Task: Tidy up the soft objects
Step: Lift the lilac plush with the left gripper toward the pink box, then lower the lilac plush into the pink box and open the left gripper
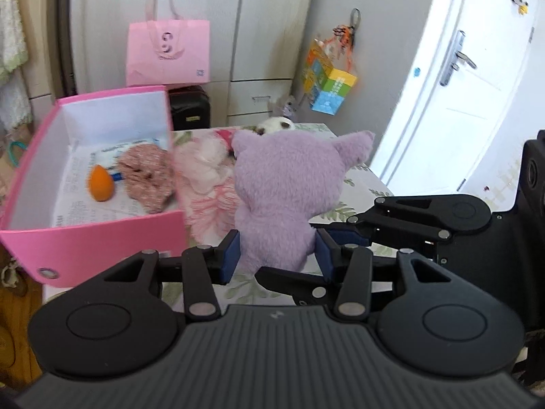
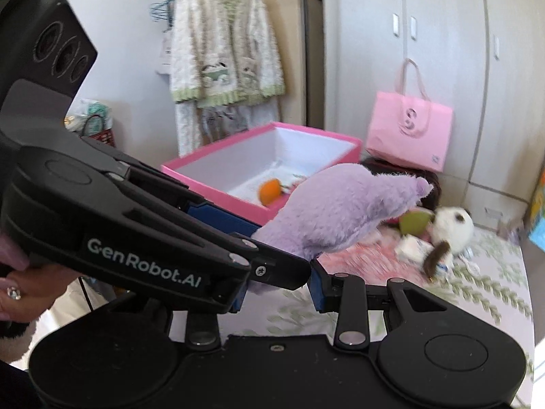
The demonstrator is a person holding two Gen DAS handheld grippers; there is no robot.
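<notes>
A purple plush toy (image 1: 286, 191) is held upright above the table; my left gripper (image 1: 277, 255) is shut on its lower end. It also shows in the right wrist view (image 2: 337, 214), where the left gripper's body crosses in front. My right gripper (image 2: 277, 291) sits just below the plush and the left gripper, its blue pads on either side of the plush's bottom; whether it grips is unclear. A pink box (image 1: 102, 235) to the left holds an orange soft piece (image 1: 99, 183) and a pink speckled fabric item (image 1: 146, 177).
A pink-and-white soft toy (image 1: 204, 167) lies beside the box. A white and brown plush dog (image 2: 449, 231) lies on the floral tablecloth (image 2: 487, 279). A pink paper bag (image 1: 168, 52) stands behind on a black case (image 1: 189, 109). A door (image 1: 477, 68) is at right.
</notes>
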